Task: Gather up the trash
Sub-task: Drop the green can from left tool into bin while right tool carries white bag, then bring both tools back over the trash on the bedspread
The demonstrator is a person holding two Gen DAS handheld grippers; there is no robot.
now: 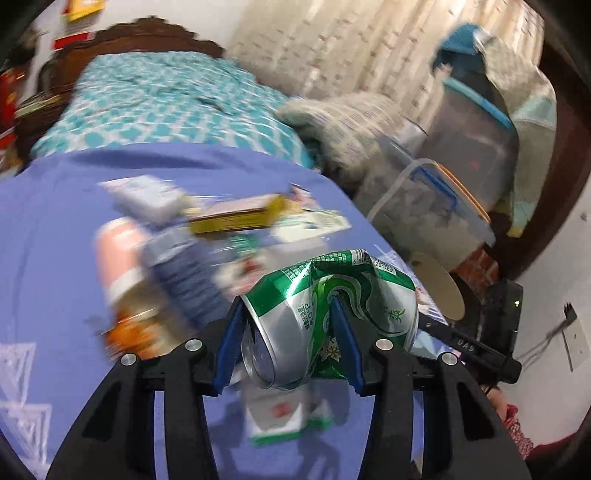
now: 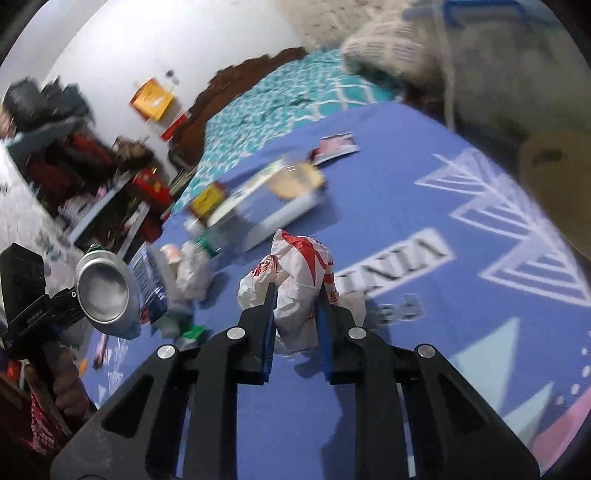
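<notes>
Left wrist view: the left gripper (image 1: 288,325) is clamped on a crushed green and silver drink can (image 1: 328,314). Its blue pads (image 1: 341,332) press into the dented sides, and the can's silver end faces the camera. The can hangs above a blue sheet (image 1: 55,229) spread over the bed. More trash lies blurred on the sheet beyond the can: a yellow carton (image 1: 236,218), a pale box (image 1: 147,195), a pink and white can (image 1: 118,254) and a flat green and white wrapper (image 1: 314,225). Another green and white packet (image 1: 284,417) lies under the gripper. Behind the sheet is a teal patterned bedspread (image 1: 155,99) with a dark wooden headboard (image 1: 140,33). To the right stand clear plastic storage boxes (image 1: 424,210) with blue latches.

Right wrist view: the right gripper (image 2: 295,299) is closed on a crumpled white plastic bag with red print (image 2: 295,266), the blue pads squeezing its lower part. The bag sits at the sheet (image 2: 388,206), which shows white triangle patterns and lettering. At the left edge the left gripper (image 2: 48,306) holds the can (image 2: 103,291), its round silver end toward this camera. Between the two lie blurred scraps: a crumpled white wad (image 2: 192,273), a blue and white box (image 2: 277,206) and a red and white card (image 2: 336,147) farther off.
</notes>
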